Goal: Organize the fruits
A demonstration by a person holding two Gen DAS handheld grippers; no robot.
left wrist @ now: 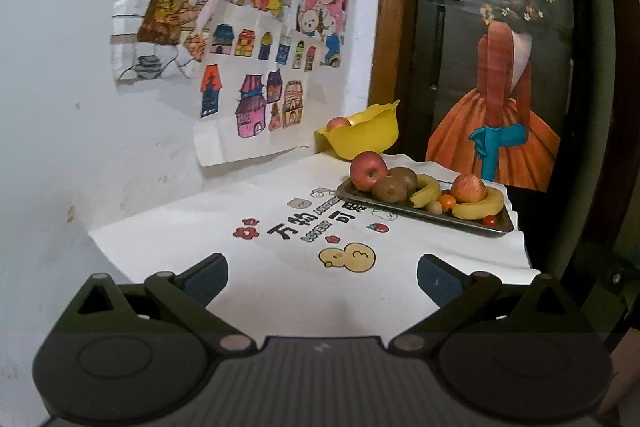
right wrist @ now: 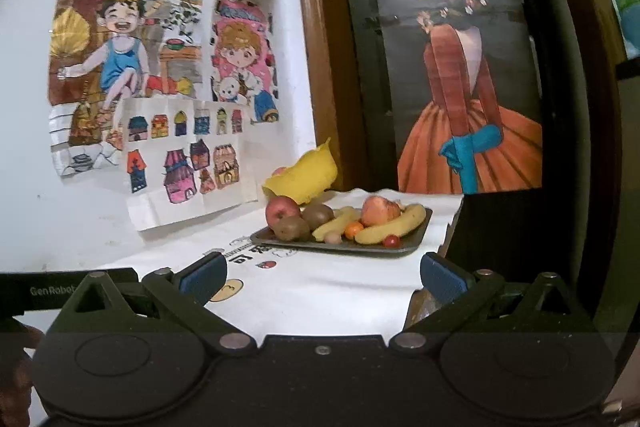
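Note:
A dark metal tray (left wrist: 472, 225) (right wrist: 400, 251) sits at the far right of the white cloth. It carries two red apples (left wrist: 369, 171) (right wrist: 282, 209), two brown kiwis (left wrist: 390, 189) (right wrist: 292, 227), two bananas (left wrist: 480, 207) (right wrist: 394, 227) and small tomatoes (left wrist: 490, 220) (right wrist: 391, 240). Behind it a yellow bowl (left wrist: 368, 135) (right wrist: 308, 173) holds one reddish fruit (left wrist: 338, 123). My left gripper (left wrist: 322, 277) stands open above the near cloth, well short of the tray. Further right, my right gripper (right wrist: 323, 277) is open too, with nothing between its fingers.
The table's white cloth (left wrist: 280, 267) bears printed cartoons and characters. Children's drawings (left wrist: 224, 27) hang on the wall at left, and a wooden frame (left wrist: 390, 7) with a painted girl poster (left wrist: 504, 67) rises behind. The table edge (right wrist: 452, 227) falls off just right of the tray.

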